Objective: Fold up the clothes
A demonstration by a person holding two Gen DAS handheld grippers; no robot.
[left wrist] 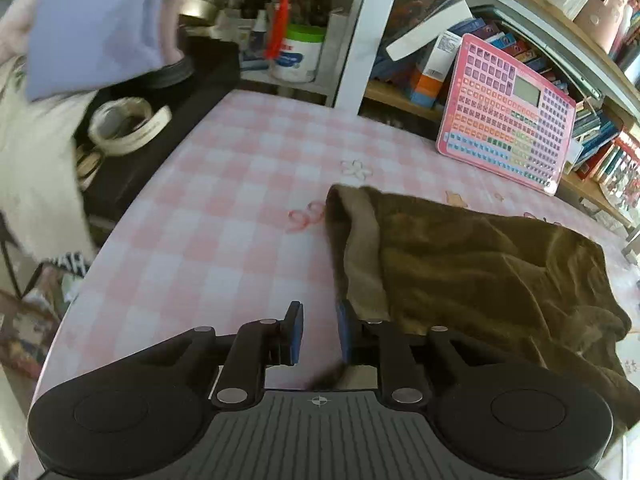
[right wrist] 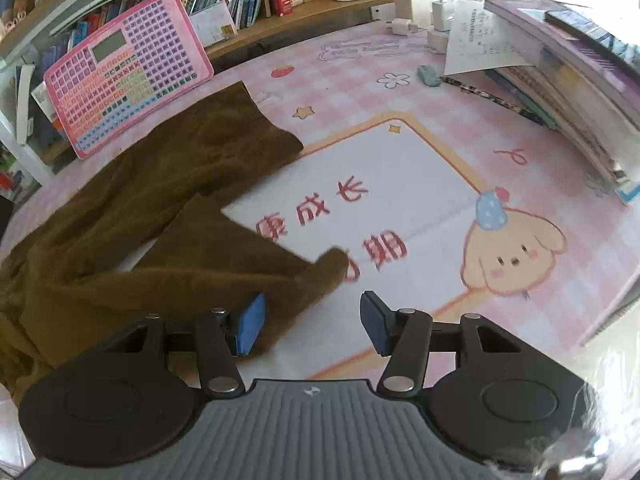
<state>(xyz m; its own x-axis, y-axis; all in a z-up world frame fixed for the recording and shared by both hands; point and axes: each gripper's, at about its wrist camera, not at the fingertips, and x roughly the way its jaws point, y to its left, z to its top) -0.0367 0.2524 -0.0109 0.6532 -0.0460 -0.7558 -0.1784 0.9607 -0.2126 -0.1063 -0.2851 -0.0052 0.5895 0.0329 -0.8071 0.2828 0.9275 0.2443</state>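
Both grippers are held with fingers apart, left gripper [left wrist: 320, 332] and right gripper [right wrist: 312, 322], nothing clamped, near the brown trousers [right wrist: 160, 184].

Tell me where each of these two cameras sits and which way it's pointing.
Left wrist view: sits on the left claw, angled down over the waistband end of the brown trousers toward the shelves; only its own claw shows, jaws slightly apart.
Right wrist view: sits on the right claw, angled down over the trouser legs and the puppy mat; its own claw shows, jaws apart.
Shared: the trousers, the checked tablecloth, the pink toy keyboard.
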